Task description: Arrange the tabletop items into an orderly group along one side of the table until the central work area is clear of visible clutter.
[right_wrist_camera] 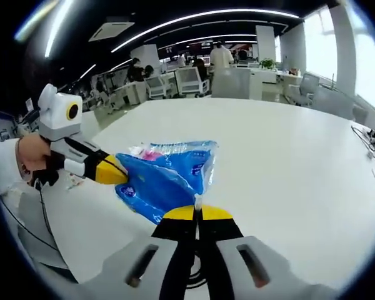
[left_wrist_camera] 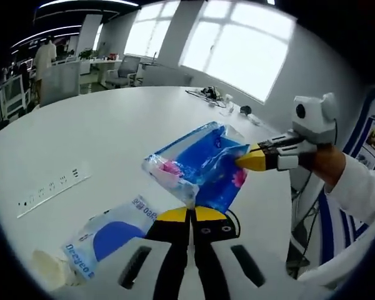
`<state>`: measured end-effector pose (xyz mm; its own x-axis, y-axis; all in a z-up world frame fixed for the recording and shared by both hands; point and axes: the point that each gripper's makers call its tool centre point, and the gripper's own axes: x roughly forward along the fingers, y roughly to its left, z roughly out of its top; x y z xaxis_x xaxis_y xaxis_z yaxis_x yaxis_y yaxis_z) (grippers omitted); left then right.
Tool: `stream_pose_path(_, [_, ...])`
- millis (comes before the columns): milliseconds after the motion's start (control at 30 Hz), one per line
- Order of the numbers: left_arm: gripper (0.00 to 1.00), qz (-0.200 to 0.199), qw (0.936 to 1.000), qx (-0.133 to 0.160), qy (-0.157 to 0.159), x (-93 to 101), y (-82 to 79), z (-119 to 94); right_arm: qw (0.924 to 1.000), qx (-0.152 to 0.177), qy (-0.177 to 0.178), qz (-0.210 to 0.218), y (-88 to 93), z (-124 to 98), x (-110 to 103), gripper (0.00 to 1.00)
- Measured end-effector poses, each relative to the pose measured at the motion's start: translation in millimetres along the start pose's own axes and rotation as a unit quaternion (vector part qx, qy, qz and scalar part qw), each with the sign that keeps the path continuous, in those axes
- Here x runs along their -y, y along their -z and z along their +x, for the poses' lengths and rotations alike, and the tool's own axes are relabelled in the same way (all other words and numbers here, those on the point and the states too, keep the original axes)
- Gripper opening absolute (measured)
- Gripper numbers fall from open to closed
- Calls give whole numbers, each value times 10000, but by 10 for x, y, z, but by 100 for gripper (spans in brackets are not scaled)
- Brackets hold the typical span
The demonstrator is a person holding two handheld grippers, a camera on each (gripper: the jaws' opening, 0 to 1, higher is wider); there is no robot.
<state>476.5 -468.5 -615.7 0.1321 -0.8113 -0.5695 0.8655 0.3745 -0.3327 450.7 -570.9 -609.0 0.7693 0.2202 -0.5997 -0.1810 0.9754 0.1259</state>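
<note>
Above the white table [left_wrist_camera: 112, 134], held up between the two grippers: one blue plastic bag [left_wrist_camera: 206, 165], seen also in the right gripper view [right_wrist_camera: 165, 175].

Item: soft film pouch, translucent at the top, printed bright blue with pink motifs; crinkled, glossy, slack in the middle. A clear knotted or bunched corner with something pink inside shows at its near end [left_wrist_camera: 172, 175]. Contents cannot be told.

Handling, as judged: light, limp, no stiffness of its own; it sags wherever unsupported. The film looks slick, so a pinch on a single layer could slide. Best taken at a gathered edge or corner, where folded layers give the jaws something to bite. Not fragile in itself, though the film could tear under a hard pull from both ends.

Hold: left gripper [left_wrist_camera: 190, 212], yellow-tipped jaws closed together on the bag's lower edge. Right gripper [right_wrist_camera: 197, 211], jaws likewise pressed shut on an edge of the bag; in the left gripper view it enters from the right [left_wrist_camera: 250, 161] and pinches the far side.

Nearby: a second flat packet [left_wrist_camera: 109, 234], clear film with a blue oval and blue lettering, lying on the table just beside the left gripper. A pale crumpled object [left_wrist_camera: 50, 269] beside it, kind not clear. A recessed socket strip [left_wrist_camera: 53, 187] set in the tabletop. Cables and small items [left_wrist_camera: 222, 97] at the far edge near the window.

Surface: smooth, matt white, broad, rounded.
</note>
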Motion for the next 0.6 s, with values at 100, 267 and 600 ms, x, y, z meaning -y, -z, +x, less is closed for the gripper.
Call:
stream_pose_path(100, [0, -67, 9999, -80, -9, -36, 26, 169, 10000, -75, 38, 0, 58, 82, 147, 0])
stream_pose_path(267, [0, -211, 9994, -270, -62, -120, 140, 436, 9996, -247, 49, 149, 225, 241, 330, 0])
stream_pose_path(600, [0, -427, 9967, -686, -114, -273, 351, 841, 9979, -512, 29, 390, 547, 523, 561, 0])
